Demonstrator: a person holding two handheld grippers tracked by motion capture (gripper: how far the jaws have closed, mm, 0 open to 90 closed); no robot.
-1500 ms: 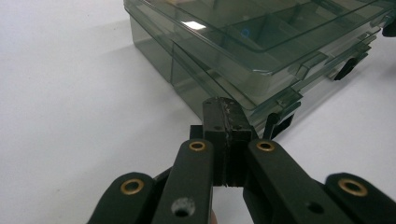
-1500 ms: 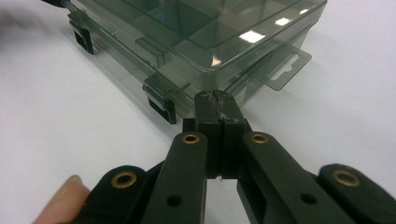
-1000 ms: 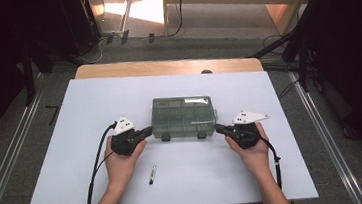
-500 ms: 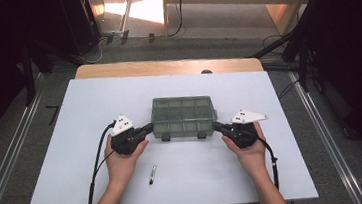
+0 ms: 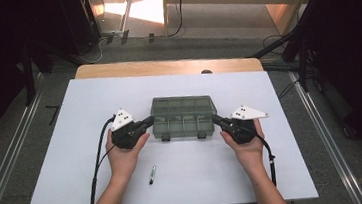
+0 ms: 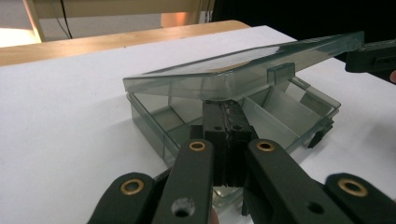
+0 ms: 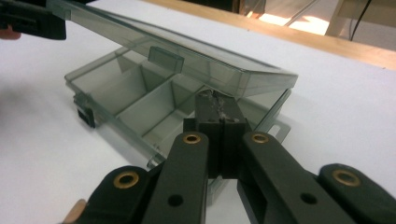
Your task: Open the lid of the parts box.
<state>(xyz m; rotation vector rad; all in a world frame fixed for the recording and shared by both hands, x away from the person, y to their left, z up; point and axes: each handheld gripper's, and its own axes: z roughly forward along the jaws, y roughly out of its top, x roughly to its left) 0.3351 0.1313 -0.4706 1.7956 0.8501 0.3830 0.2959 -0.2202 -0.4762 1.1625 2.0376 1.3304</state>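
Left gripper view, compartment box (image 6: 261,116) (empty) lid (image 6: 243,65) raised, both claws closed, lifting lid ends.

Left gripper (image 5: 147,122), jaws pressed together, tips under the raised lid (image 6: 243,65) at one end of the compartment box (image 5: 183,124); right gripper (image 5: 217,120) likewise at the other end. Ahead of both sets of fingertips: box walls and dividers block level travel. Above tips: lid overhang. Behind the hands, bare table (image 5: 64,158) is free, except a pen (image 5: 152,174) just beside the left forearm. Far side beyond the box is open.
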